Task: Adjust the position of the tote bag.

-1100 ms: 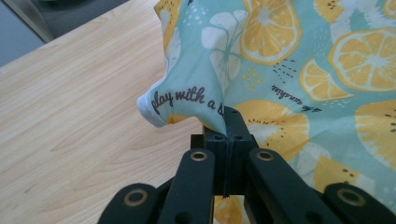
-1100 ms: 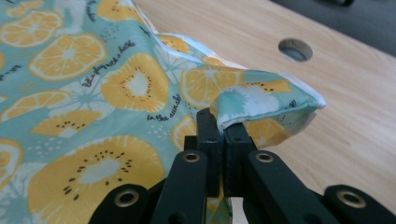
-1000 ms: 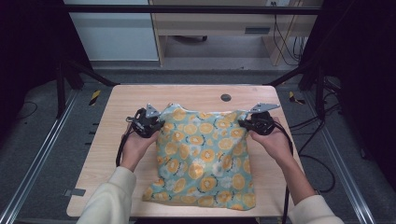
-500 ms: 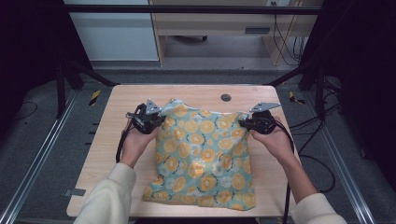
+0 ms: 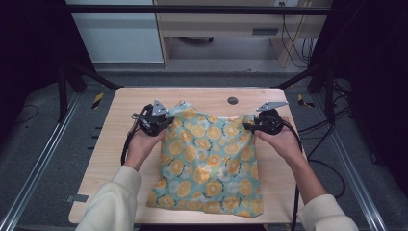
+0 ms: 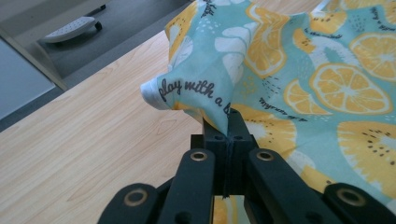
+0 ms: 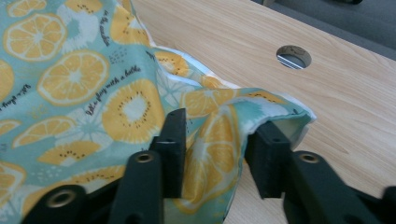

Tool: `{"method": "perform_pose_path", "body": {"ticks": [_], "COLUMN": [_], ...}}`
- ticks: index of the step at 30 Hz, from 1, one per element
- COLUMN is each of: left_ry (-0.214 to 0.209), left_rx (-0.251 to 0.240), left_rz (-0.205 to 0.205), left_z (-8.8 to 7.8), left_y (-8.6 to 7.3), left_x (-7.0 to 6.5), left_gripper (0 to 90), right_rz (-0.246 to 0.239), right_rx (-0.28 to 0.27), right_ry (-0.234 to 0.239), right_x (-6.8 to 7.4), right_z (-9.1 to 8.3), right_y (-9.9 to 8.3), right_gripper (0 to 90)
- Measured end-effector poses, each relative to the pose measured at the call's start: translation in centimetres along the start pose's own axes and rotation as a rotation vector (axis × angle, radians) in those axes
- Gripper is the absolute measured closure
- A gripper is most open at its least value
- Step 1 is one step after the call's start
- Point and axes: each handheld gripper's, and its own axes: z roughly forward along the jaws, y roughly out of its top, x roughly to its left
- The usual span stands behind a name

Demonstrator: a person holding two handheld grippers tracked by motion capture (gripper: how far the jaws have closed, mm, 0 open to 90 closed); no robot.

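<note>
A lemon-print cloth [image 5: 209, 161] lies spread across the table [image 5: 106, 159], its far corners at 10 and 2 o'clock. The left gripper [image 6: 229, 122] is clenched on one corner; the right gripper's [image 7: 215, 151] jaws have just been opening, cloth loose between them.

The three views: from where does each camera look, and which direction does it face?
High view: above the person's side, facing forward and down on the table; both forearms enter from the bottom.
Left gripper view: rides the left gripper, looking along black jaws shut on a corner of the cloth.
Right gripper view: rides the right gripper, whose jaws have just been opening, a cloth fold between them; a table hole lies beyond.
All three share the cloth and table.
</note>
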Motion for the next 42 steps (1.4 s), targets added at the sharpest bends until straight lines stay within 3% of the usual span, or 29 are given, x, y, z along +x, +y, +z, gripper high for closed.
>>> {"method": "perform_pose_path", "body": {"ticks": [2, 6, 12, 19, 30, 32, 42], "left_ry": [0.0, 0.001, -0.011, -0.012, -0.027, -0.022, -0.008], "left_rx": [0.0, 0.001, -0.013, -0.023, -0.06, -0.065, -0.108], "left_rz": [0.011, 0.026, 0.022, 0.063, 0.109, 0.139, 0.18], "left_z": [-0.1, -0.5, -1.0, -2.0, -4.0, -4.6, -6.4], "left_y": [0.2, 0.1, -0.4, -0.5, -1.3, -1.6, -2.8], "left_x": [0.0, 0.3, 0.6, 0.0, -1.3, -1.8, -3.3], "left_gripper": [90.0, 90.0, 90.0, 90.0, 90.0, 90.0, 90.0], "right_rz": [0.002, -0.004, -0.014, -0.072, -0.147, -0.163, -0.238], "right_rx": [-0.005, -0.014, -0.045, -0.101, -0.141, -0.158, -0.186], "right_ry": [0.005, 0.004, 0.02, 0.028, 0.037, 0.036, 0.019], "right_x": [0.0, -0.2, -0.5, 0.5, 2.0, 2.3, 4.1], "right_z": [0.0, -0.4, -1.6, -3.8, -5.8, -6.3, -7.8], "right_y": [0.2, 0.3, -0.3, -0.4, -1.3, -1.6, -2.7], "right_gripper": [76.0, 85.7, 87.0, 88.4, 89.0, 89.1, 89.4]}}
